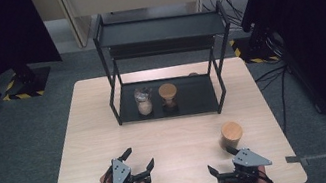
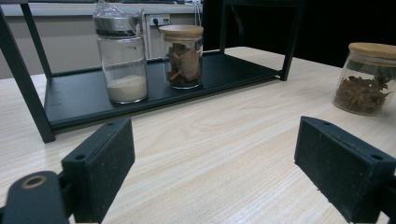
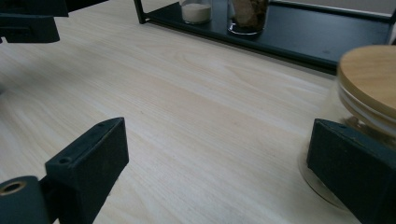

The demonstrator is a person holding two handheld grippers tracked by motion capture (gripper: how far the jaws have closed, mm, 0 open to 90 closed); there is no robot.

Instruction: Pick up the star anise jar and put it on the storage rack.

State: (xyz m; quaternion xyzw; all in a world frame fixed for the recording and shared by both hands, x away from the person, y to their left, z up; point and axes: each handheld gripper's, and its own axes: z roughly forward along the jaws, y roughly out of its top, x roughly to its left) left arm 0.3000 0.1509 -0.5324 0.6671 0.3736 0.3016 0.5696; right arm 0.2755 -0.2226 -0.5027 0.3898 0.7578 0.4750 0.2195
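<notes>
Two tiers of a black rack (image 1: pixel 159 31) are standing at the far side of the table (image 1: pixel 107 132), the upper tier hiding part of the lower. Two jars are sitting on its lower shelf: a shaker (image 2: pixel 122 53) of pale powder and a cork-lidded jar (image 2: pixel 183 56) of brown pieces. Nearer, a star anise jar (image 1: pixel 232 134) with a wooden lid is resting on the table just beyond the right gripper (image 1: pixel 223 159), its base blurring behind one jaw in the right gripper view. Both hands are hovering low at the near edge; the left gripper (image 1: pixel 138 159) and the right are gaping wide, gripping nothing.
</notes>
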